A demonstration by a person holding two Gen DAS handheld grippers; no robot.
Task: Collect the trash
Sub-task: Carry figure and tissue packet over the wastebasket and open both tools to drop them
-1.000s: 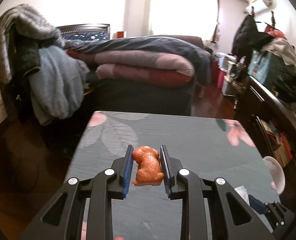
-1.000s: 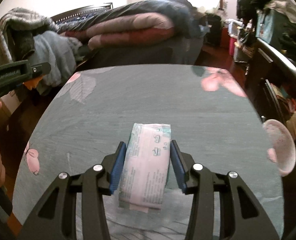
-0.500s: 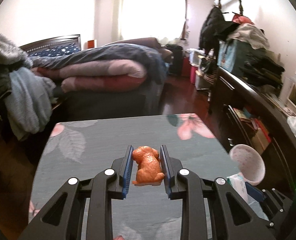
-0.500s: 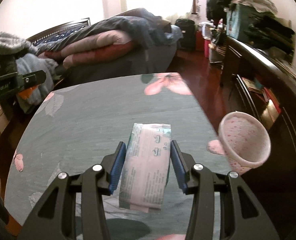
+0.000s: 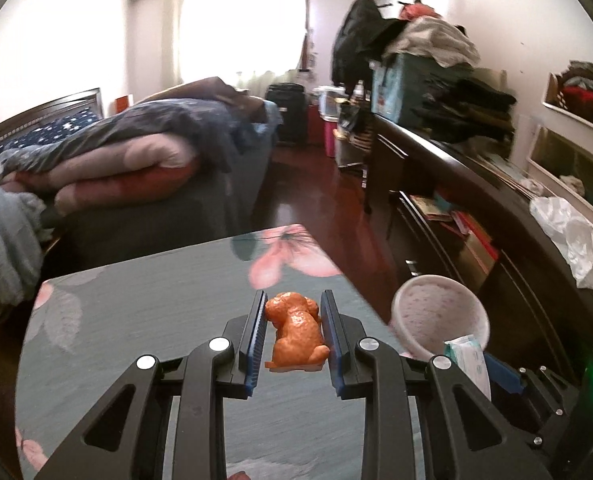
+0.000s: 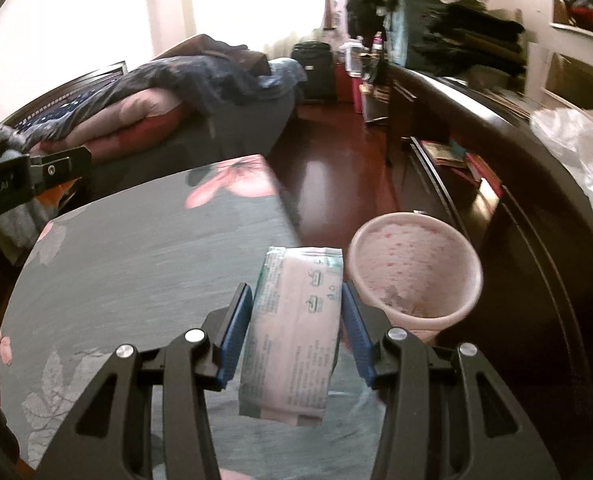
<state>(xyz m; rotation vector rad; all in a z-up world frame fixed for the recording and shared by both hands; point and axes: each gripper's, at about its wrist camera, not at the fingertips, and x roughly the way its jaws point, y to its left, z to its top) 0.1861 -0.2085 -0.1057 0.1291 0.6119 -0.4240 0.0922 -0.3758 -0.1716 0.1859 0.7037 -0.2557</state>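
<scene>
My left gripper (image 5: 294,312) is shut on a small orange dog figurine (image 5: 295,332) and holds it above the table near its right edge. My right gripper (image 6: 296,306) is shut on a pink and green tissue pack (image 6: 294,340), lifted above the table's right edge. A pink speckled bin (image 6: 414,270) stands on the floor just right of the table, close to the pack. In the left wrist view the bin (image 5: 440,316) shows to the right with the pack (image 5: 468,362) and my right gripper beside it. The left gripper's side (image 6: 36,176) shows at far left in the right wrist view.
The table (image 5: 136,320) has a grey-green cloth with pink flowers. A bed with piled blankets (image 5: 128,160) stands behind it. A dark dresser (image 5: 476,200) with clothes and a white plastic bag (image 5: 576,236) runs along the right. Red wood floor (image 5: 320,200) lies between.
Both grippers have swung to the right with their loads. The pink bin has come closer in both views, and the tissue pack now hangs beside its rim.
</scene>
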